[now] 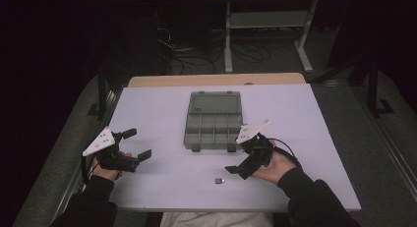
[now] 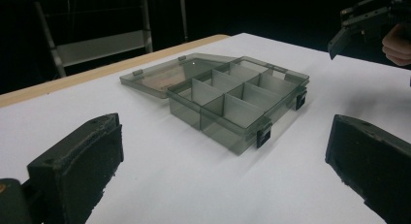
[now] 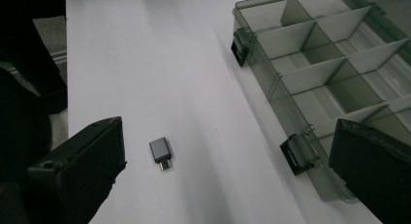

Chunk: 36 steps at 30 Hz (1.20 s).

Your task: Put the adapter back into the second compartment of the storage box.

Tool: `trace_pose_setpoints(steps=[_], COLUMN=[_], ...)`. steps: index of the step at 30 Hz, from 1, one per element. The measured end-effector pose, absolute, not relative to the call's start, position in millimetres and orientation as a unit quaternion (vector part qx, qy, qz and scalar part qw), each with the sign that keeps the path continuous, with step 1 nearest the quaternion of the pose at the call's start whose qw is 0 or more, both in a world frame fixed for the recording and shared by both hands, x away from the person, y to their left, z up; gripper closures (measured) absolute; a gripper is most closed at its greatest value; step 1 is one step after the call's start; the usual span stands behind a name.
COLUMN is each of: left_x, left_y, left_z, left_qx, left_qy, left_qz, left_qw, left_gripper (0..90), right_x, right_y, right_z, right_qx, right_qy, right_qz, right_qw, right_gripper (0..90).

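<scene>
Table: a white board [image 1: 162, 109] over a wooden top, dark room around it.
Organizer box: a smoky clear compartment box [image 1: 214, 127] sits at the middle of the board, lid [image 1: 215, 102] folded flat on its far side, black latches on the near wall, compartments bare.
Adapter: a small grey plug-in adapter [image 1: 219, 180] lies on the board near the person, apart from the box, just left of the right gripper.
Left gripper: the left gripper [image 1: 134, 145] is at the near left edge, jaws spread wide, nothing between them, facing the box.
Right gripper: the right gripper [image 1: 236, 173] is near the box's near-right corner, jaws spread, nothing held; the adapter lies between its jaws in the right gripper view.
</scene>
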State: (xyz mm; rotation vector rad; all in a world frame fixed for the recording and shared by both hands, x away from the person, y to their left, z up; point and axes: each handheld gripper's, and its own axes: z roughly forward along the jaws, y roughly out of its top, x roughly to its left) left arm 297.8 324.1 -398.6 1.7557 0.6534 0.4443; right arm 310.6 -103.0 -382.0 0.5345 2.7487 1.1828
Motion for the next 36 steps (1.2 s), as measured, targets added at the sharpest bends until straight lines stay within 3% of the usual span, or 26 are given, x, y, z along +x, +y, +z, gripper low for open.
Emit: trace_pose_setpoints(steps=[31, 36], left_x=[298.0, 297.9], left_y=[324.2, 324.2], left_z=[-398.7, -398.7], left_qx=[0.748, 0.748], left_qy=[0.278, 0.278], left_qz=[0.189, 0.189], left_qw=[0.572, 0.572], left_gripper=[0.0, 0.0], right_x=[300.8, 299.1], right_y=[-63.5, -60.8], right_z=[-408.0, -410.3], right_qx=[0.115, 0.104], right_qy=[0.931, 0.935], right_qz=[0.345, 0.339], right_qw=[0.007, 0.002], right_gripper=[0.1, 5.0])
